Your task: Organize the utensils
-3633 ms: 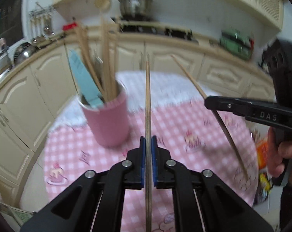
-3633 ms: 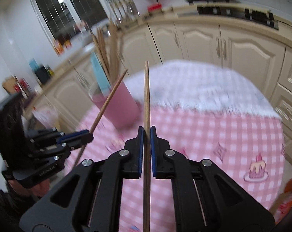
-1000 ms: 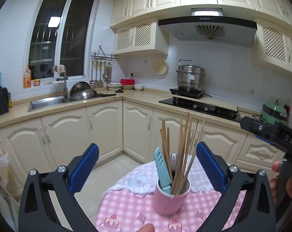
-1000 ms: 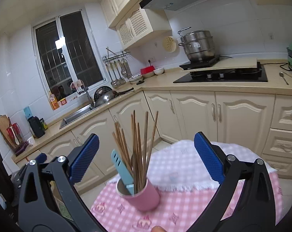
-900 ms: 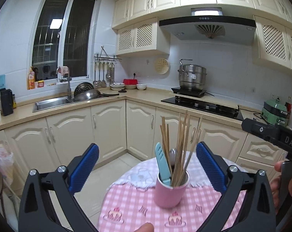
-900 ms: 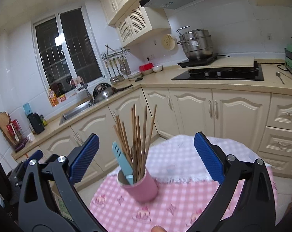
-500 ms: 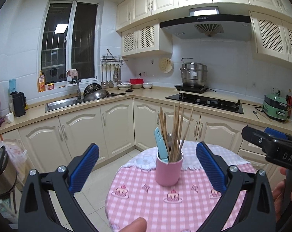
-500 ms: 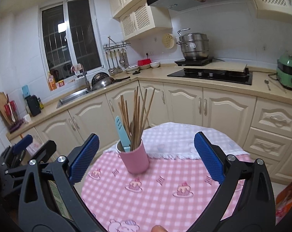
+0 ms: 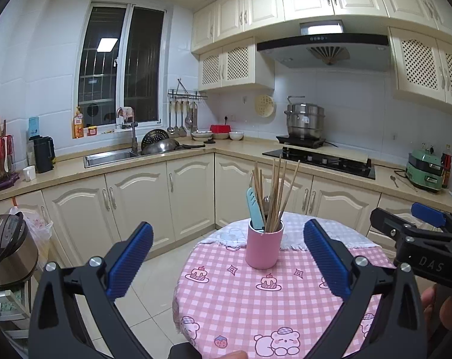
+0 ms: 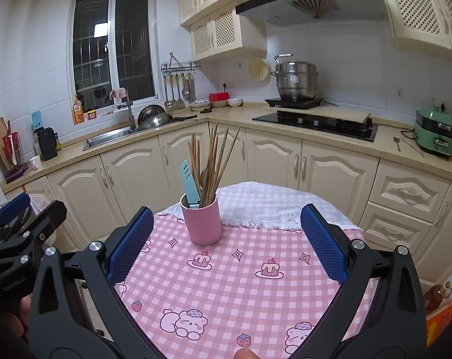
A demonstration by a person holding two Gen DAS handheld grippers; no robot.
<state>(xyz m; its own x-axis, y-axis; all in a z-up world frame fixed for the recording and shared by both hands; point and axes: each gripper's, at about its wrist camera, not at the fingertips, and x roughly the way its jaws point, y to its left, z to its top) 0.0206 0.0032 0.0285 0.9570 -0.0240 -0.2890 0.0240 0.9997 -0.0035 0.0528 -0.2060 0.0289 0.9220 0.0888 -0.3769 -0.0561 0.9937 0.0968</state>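
A pink cup [image 9: 264,247] [image 10: 202,220] stands upright on the round table's pink checked cloth [image 9: 265,308] [image 10: 235,284]. Several wooden chopsticks [image 9: 275,193] [image 10: 214,161] and a light blue utensil [image 9: 253,208] [image 10: 188,184] stick up out of it. My left gripper [image 9: 227,257] is open and empty, held back from the cup. My right gripper [image 10: 224,239] is open and empty too, also short of the cup. The right gripper [image 9: 420,239] shows at the right edge of the left wrist view, and the left gripper [image 10: 13,230] at the left edge of the right wrist view.
A white checked cloth [image 10: 273,206] covers the table's far part. Cream cabinets [image 9: 166,197], a sink [image 9: 109,155] and a hob [image 9: 318,158] with a steel pot [image 9: 305,119] run behind. A rice cooker [image 9: 7,248] stands on the floor at left. A green appliance [image 10: 433,133] is on the counter at right.
3.6 s ago each gripper was shut on a chopstick near the cup; both now stand open and empty, and both have drawn back from the table over the last second.
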